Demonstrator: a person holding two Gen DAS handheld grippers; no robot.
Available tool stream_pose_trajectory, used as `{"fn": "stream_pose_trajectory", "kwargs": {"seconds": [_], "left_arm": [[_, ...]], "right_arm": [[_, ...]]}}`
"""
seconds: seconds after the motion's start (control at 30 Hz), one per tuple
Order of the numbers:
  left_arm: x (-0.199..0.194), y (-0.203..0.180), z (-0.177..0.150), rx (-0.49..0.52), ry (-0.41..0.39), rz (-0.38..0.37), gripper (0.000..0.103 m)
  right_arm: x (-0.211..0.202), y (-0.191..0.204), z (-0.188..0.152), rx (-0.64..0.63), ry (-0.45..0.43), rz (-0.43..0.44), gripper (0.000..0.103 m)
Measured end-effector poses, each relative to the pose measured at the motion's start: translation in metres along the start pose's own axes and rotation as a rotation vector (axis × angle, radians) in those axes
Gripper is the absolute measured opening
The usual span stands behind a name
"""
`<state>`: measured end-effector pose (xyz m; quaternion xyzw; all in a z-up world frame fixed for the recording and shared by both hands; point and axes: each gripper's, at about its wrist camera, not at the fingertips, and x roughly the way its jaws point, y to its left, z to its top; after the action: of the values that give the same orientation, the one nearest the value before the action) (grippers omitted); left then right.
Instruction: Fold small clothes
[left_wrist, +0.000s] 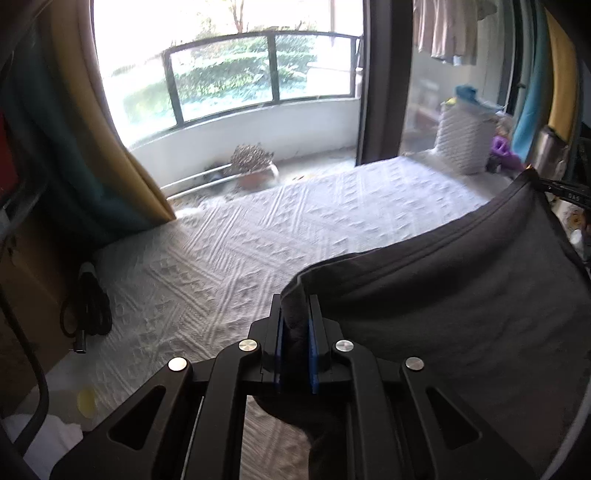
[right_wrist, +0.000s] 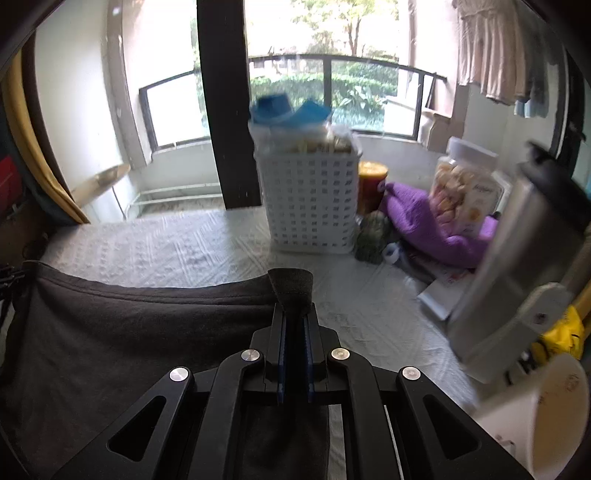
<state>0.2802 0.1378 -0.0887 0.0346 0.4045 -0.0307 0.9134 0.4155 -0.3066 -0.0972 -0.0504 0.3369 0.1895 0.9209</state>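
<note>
Claws (left_wrist: 295, 306) (right_wrist: 294, 314) pinch dark jersey garment (left_wrist: 461, 288) (hem taut) above textured white bedspread (left_wrist: 240, 240).

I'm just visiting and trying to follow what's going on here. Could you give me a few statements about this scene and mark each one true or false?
1. Both grippers pinch the same dark grey garment. True: the left gripper and the right gripper each clamp a corner.
2. The garment lies folded flat. False: it hangs stretched between them above the white bedspread.
3. A white basket stands on the bed. True.
4. The cloth beside the basket is red. False: the purple cloth is there.
</note>
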Motion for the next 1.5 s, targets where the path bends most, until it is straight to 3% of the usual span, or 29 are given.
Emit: {"fn": "stream_pose_trajectory", "kwargs": {"seconds": [0.2, 0.23, 0.3, 0.37, 0.43, 0.53, 0.57, 0.6, 0.73, 0.87, 0.9, 0.97, 1.13, 1.27, 1.43, 1.5], "left_arm": [[0.017, 0.019, -0.009, -0.043, 0.041, 0.030, 0.017], [0.016, 0.024, -0.010, -0.054, 0.040, 0.055, 0.017], [0.012, 0.036, -0.011, -0.079, 0.037, 0.101, 0.033], [0.008, 0.051, -0.014, -0.130, 0.037, 0.156, 0.033], [0.003, 0.064, -0.019, -0.164, 0.051, 0.186, 0.033], [-0.007, 0.073, -0.027, -0.217, 0.062, 0.171, 0.034], [-0.011, 0.071, -0.031, -0.227, 0.066, 0.138, 0.040], [-0.015, 0.069, -0.035, -0.231, 0.070, 0.109, 0.049], [-0.020, 0.047, -0.049, -0.247, 0.091, -0.029, 0.054], [-0.008, 0.032, -0.060, -0.232, 0.119, -0.052, 0.053], [-0.007, 0.031, -0.061, -0.231, 0.101, -0.049, 0.043], [-0.005, 0.029, -0.059, -0.228, 0.109, -0.079, 0.006], [-0.035, 0.039, -0.047, -0.191, 0.030, 0.051, 0.004], [-0.045, 0.054, -0.042, -0.162, 0.011, 0.124, 0.004], [-0.029, 0.059, -0.051, -0.212, 0.080, 0.089, 0.006], [-0.031, 0.063, -0.057, -0.250, 0.084, 0.080, 0.017]], "right_arm": [[0.035, 0.000, -0.008, -0.024, 0.072, -0.056, 0.008], [0.039, 0.001, -0.009, -0.032, 0.076, -0.075, 0.008], [0.044, 0.001, -0.010, -0.030, 0.094, -0.076, 0.008], [0.047, 0.003, -0.011, -0.044, 0.116, -0.083, 0.008], [0.044, 0.004, -0.011, -0.053, 0.114, -0.100, 0.016], [0.036, 0.004, -0.008, -0.056, 0.106, -0.147, 0.044], [0.032, 0.003, -0.008, -0.049, 0.100, -0.148, 0.074], [0.025, 0.002, -0.008, -0.040, 0.083, -0.146, 0.087], [0.003, 0.007, -0.010, -0.048, 0.059, -0.130, 0.087], [-0.014, 0.015, -0.015, -0.049, 0.047, -0.115, 0.087], [-0.019, 0.016, -0.018, -0.044, 0.045, -0.110, 0.087], [-0.027, 0.020, -0.025, -0.036, 0.047, -0.092, 0.087], [-0.044, 0.032, -0.047, -0.021, 0.048, -0.058, 0.087], [-0.049, 0.036, -0.065, -0.015, 0.061, -0.075, 0.087], [-0.058, 0.022, -0.079, 0.029, 0.059, -0.113, 0.087], [-0.063, 0.016, -0.080, 0.033, 0.055, -0.124, 0.087]]}}
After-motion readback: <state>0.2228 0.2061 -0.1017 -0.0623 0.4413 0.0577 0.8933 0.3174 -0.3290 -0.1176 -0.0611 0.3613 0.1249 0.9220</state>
